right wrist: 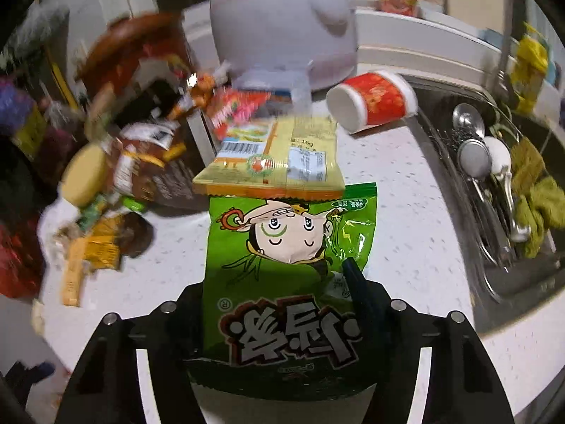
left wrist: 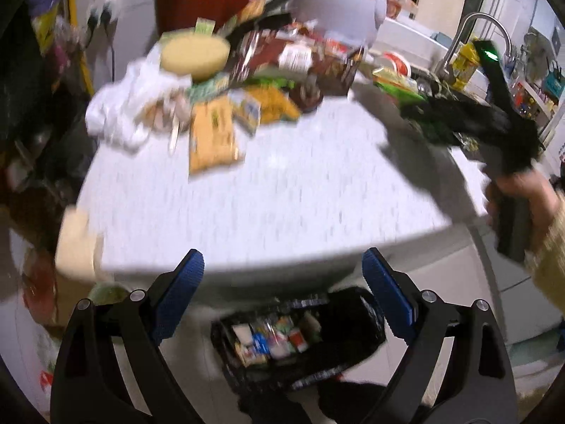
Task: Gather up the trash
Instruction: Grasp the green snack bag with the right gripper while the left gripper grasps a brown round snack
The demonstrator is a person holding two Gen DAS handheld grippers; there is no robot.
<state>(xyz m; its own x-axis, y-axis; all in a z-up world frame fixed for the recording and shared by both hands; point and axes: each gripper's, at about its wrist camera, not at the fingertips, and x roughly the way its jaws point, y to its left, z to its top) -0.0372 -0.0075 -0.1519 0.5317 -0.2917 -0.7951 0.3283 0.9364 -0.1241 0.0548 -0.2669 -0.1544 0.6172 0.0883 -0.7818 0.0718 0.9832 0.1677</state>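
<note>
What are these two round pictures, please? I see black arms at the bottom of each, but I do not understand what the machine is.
There is no robot. A person holds a two-finger gripper in each hand, and each carries a wide-angle camera looking along its fingers. The left gripper is open and empty above a black trash bag beside the white counter. In the right camera's picture, the right gripper has a green snack packet between its fingers; whether it grips it is unclear. More wrappers, a tipped red paper cup and a white rice cooker lie behind.

left gripper fingers apart, empty | above trash bin | wrappers on counter
</note>
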